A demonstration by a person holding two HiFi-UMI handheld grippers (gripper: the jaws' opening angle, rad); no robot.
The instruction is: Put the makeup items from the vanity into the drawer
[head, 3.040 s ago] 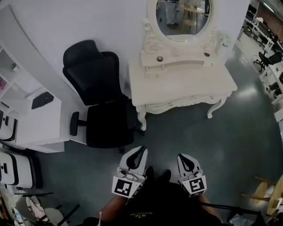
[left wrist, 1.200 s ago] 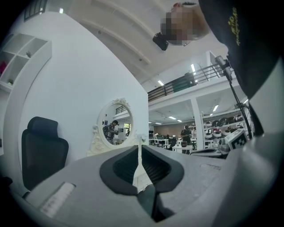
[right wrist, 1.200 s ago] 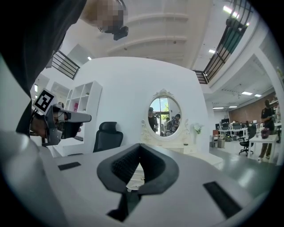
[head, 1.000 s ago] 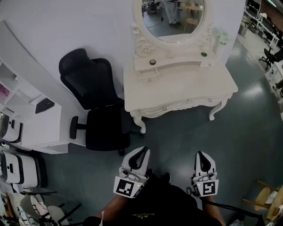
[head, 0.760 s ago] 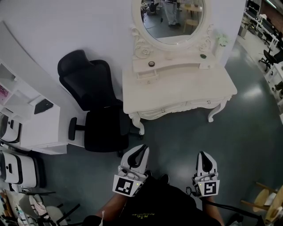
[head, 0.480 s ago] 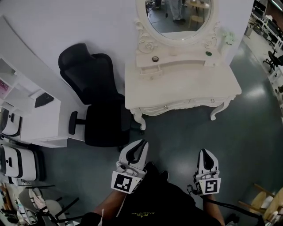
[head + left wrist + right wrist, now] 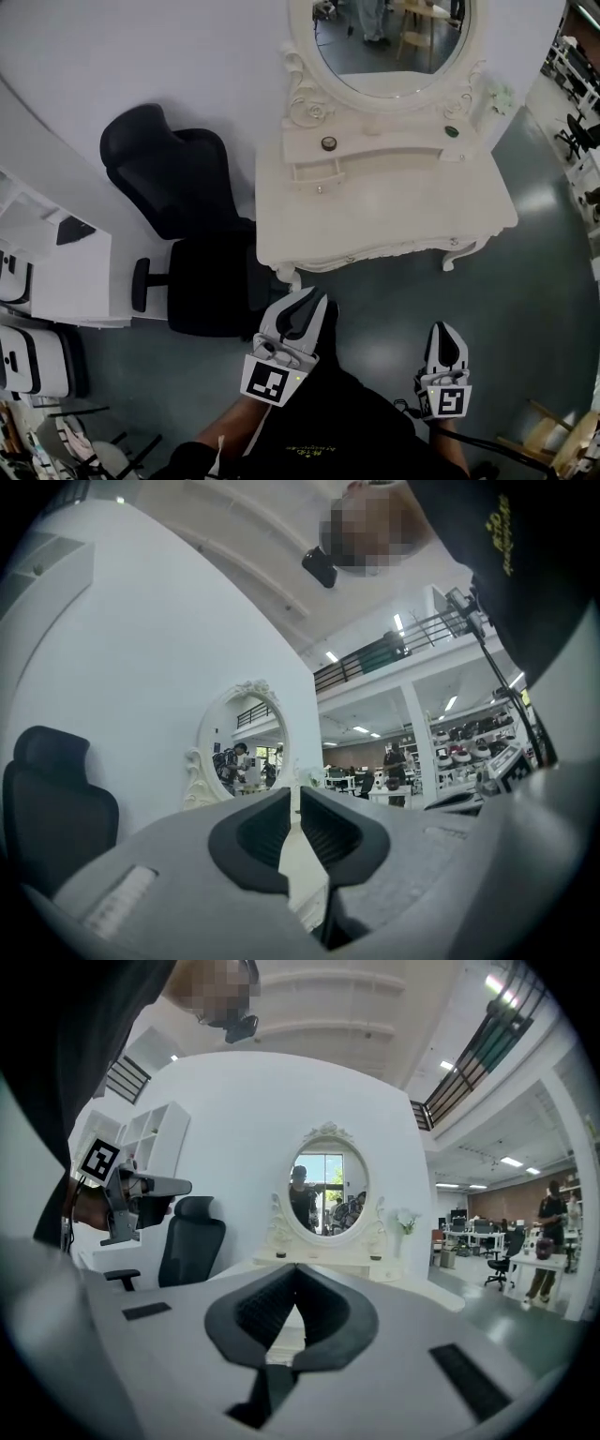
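Note:
The white vanity with its oval mirror stands against the wall ahead. On its upper shelf sit a small round dark item and a small green item. A little shelf drawer sits below the dark item. My left gripper hangs over the floor just short of the vanity's front left leg. Its jaws are opening, with a thin slit and nothing between them. My right gripper is lower right, shut and empty.
A black office chair stands right beside the vanity's left side. A white desk and shelving lie further left. A wooden stool is at the lower right. Dark floor spreads to the right of the vanity.
The view has come closer to the vanity, which now fills more of the frame. My left gripper has risen forward toward the vanity's front left corner; the right one stays low.

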